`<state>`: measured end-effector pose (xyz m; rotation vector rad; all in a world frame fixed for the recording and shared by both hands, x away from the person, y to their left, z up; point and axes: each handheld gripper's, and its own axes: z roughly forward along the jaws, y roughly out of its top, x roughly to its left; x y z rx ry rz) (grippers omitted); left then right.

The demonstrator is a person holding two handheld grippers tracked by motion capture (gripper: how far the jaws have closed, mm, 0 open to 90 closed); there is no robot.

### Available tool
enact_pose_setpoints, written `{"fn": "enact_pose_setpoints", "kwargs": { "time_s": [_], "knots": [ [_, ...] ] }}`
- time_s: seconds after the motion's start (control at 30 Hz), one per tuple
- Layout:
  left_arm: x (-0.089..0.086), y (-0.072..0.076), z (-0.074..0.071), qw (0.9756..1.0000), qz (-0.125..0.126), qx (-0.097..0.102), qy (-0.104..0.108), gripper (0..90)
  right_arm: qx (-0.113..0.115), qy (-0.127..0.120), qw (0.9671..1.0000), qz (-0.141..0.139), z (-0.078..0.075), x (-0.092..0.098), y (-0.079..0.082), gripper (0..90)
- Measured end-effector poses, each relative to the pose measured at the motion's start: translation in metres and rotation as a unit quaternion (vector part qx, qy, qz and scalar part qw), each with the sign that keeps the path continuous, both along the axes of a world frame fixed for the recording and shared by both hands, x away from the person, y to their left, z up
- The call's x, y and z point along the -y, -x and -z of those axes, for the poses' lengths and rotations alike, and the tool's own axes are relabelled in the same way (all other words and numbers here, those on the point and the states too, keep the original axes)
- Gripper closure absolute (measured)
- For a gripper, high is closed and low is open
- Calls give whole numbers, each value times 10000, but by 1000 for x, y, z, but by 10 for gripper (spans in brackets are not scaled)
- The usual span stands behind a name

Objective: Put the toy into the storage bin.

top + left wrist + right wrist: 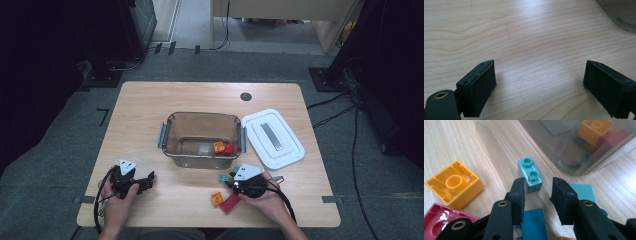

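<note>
Item: teal two-stud brick [530,175], on the table beside the clear storage bin [202,134]. Your right gripper [538,190] stood narrowed, brick just ahead, ungripped; left gripper [539,85] wide, empty. You needed both pads squarely across its sides.

Teal brick [530,175], orange brick [455,184], red brick [439,216], white lid [273,137], pale wood-grain table [150,110].
</note>
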<state>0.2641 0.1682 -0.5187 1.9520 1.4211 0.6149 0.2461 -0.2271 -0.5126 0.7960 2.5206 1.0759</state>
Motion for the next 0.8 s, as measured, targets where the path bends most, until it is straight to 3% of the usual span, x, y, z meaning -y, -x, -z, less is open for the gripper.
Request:
{"fn": "enact_pose_setpoints", "kwargs": {
  "time_s": [0.1, 0.23, 0.37, 0.8],
  "knots": [
    [0, 0, 0, 10000, 0, -1, 0, 106, -48, 0, 9999, -103, 0, -7, -1, 647],
    [0, 0, 0, 10000, 1, -1, 1, 106, -159, 25, 9998, -111, 0, -12, -4, 759],
    [0, 0, 0, 10000, -1, 0, 1, 106, -135, -43, 9998, -128, -1, -11, -3, 765],
    [0, 0, 0, 10000, -1, 1, 1, 106, -118, -420, 9987, 278, -15, 26, -1, 765]
  ]
}}
